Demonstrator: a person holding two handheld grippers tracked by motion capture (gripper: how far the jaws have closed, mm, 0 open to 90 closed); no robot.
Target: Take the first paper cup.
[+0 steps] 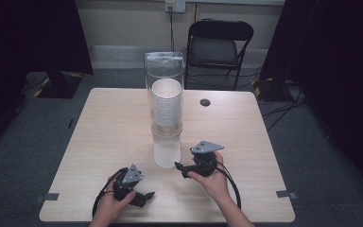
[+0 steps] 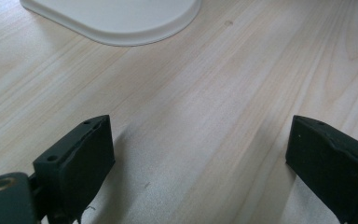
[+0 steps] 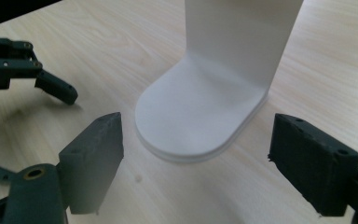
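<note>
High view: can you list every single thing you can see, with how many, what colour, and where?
Table: one, light wood, centre.
Cup dispenser: one, clear tube on a white stand, middle of the table.
Paper cups: one stack, white, inside the tube.
Round cap: one, black, far side of the table.
Folding chair: one, black, behind the table.
Left gripper: one, black, near edge, fingers open.
Right gripper: one, black, beside the stand, fingers open.
Hands: two, holding the grippers.

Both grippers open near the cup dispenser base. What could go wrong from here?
1. The cup dispenser is tall on a small white base; a nudge from the right gripper, open just in front of it, might tip it.
2. The left gripper sits close by; the two may collide if both close in.
</note>
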